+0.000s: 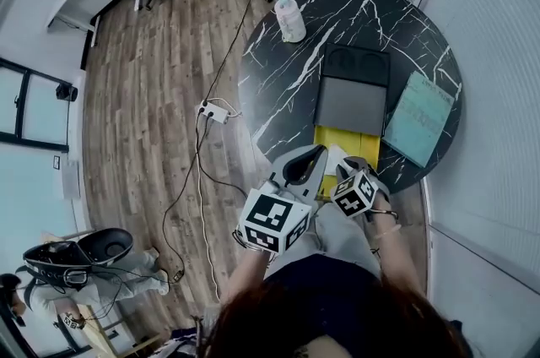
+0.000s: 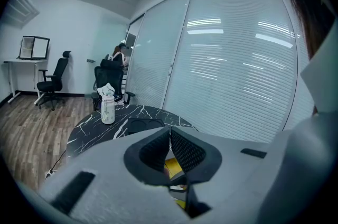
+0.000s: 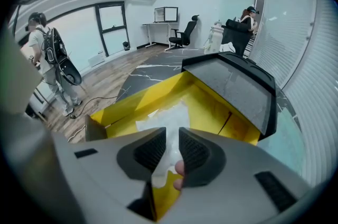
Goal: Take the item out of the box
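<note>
the white packet (image 3: 165,121) is lying down in the open yellow box (image 3: 214,108), which sits at the near edge of the round black marble table (image 1: 287,86), right in front of the person. the right gripper (image 3: 172,130) is dipped into the box and its jaws are nearly together, with just a thin gap filled by the near end of the packet, so it looks pinched. the left gripper (image 2: 170,130) is just left of it over the box's near-left corner, tips touching and nothing between them, only some yellow showing underneath. on the far side of the box a grey panel with a black rim (image 1: 351,105) is tilted up over the far end. right of that there's a teal board (image 1: 419,118) flat on the table, and a pale bottle (image 1: 289,18) stands at the far left edge, its label too small to read. a white power strip (image 1: 215,111) lies on the wood floor to the left.
</note>
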The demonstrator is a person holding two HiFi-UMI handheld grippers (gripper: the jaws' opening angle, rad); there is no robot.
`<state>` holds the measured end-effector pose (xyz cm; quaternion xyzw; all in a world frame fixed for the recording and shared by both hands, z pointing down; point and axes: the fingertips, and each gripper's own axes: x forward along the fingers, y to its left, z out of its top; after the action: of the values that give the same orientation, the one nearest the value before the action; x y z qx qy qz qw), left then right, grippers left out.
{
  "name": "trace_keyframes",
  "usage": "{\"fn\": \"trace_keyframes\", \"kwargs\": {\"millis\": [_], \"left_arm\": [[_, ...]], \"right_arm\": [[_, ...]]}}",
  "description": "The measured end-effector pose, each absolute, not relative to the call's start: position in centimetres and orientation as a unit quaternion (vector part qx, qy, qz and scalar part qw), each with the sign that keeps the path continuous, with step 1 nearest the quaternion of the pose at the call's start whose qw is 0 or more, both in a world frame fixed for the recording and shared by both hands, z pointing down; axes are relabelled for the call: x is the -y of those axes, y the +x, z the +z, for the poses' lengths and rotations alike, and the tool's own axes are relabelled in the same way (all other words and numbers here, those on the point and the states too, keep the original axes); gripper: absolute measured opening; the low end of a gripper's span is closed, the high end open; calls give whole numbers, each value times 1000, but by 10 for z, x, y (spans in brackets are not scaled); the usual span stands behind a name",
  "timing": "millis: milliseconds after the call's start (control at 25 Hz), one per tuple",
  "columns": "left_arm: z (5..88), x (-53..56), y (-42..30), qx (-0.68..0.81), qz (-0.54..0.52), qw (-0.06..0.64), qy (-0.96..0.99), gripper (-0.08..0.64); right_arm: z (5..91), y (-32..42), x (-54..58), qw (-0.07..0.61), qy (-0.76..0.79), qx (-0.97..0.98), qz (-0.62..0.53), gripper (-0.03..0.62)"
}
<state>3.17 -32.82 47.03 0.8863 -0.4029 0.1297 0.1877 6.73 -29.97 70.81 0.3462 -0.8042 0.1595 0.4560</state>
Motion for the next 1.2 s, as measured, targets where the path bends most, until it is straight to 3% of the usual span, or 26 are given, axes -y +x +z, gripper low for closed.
{"fn": "trace_keyframes", "kwargs": {"millis": [600, 1200], "left_arm": [[470, 319, 24, 408, 135, 187, 883, 31], [450, 300, 10, 406, 119, 164, 891, 30]], "right_arm": [[719, 65, 302, 463, 343, 797, 183, 28], [689, 61, 294, 438, 388, 796, 158, 25]]}}
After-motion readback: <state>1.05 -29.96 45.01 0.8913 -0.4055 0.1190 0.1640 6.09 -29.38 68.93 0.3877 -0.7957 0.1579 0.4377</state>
